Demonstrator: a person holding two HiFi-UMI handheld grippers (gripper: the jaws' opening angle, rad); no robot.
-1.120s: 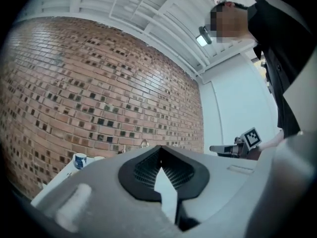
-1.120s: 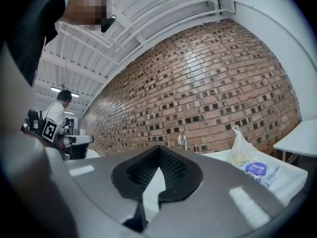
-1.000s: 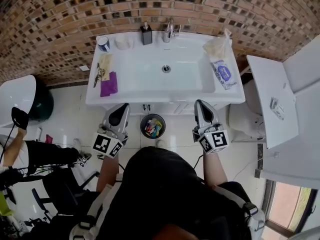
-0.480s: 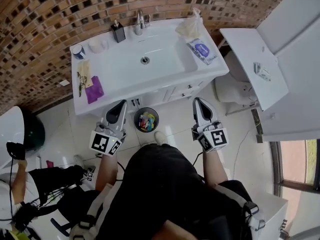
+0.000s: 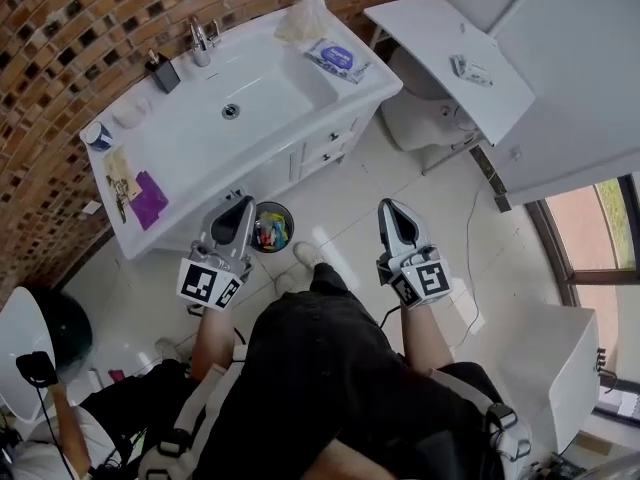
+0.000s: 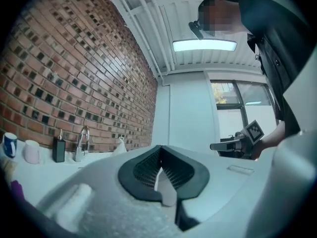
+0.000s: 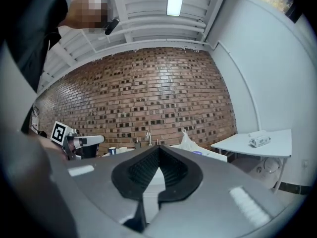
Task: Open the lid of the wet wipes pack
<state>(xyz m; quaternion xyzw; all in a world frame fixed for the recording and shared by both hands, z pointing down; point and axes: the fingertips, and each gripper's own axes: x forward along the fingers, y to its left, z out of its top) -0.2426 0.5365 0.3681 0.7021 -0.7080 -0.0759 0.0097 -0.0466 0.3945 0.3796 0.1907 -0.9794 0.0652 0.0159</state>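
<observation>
The wet wipes pack (image 5: 338,59), white with a blue label, lies flat at the right end of the white washbasin counter (image 5: 300,118), beside a crumpled clear plastic bag (image 5: 303,20). Both grippers hang over the floor, well short of the counter and apart from the pack. My left gripper (image 5: 243,205) is shut and empty; in the left gripper view its jaws (image 6: 159,151) meet with nothing between them. My right gripper (image 5: 389,208) is shut too, its ribbed pads (image 7: 158,155) closed on nothing. In the right gripper view a sliver of the pack (image 7: 197,152) shows behind the bag (image 7: 187,142).
The counter also carries a faucet (image 5: 200,36), a soap bottle (image 5: 161,70), a cup (image 5: 97,136) and a purple cloth (image 5: 148,198). A small bin (image 5: 268,231) stands under the counter. A white table (image 5: 450,53) holding a small object stands to the right. Another person sits at lower left.
The whole view has swung: the washbasin has slid from top centre to the upper left and tilted. Both grippers stay shut and empty before my body, now farther from the counter's front.
</observation>
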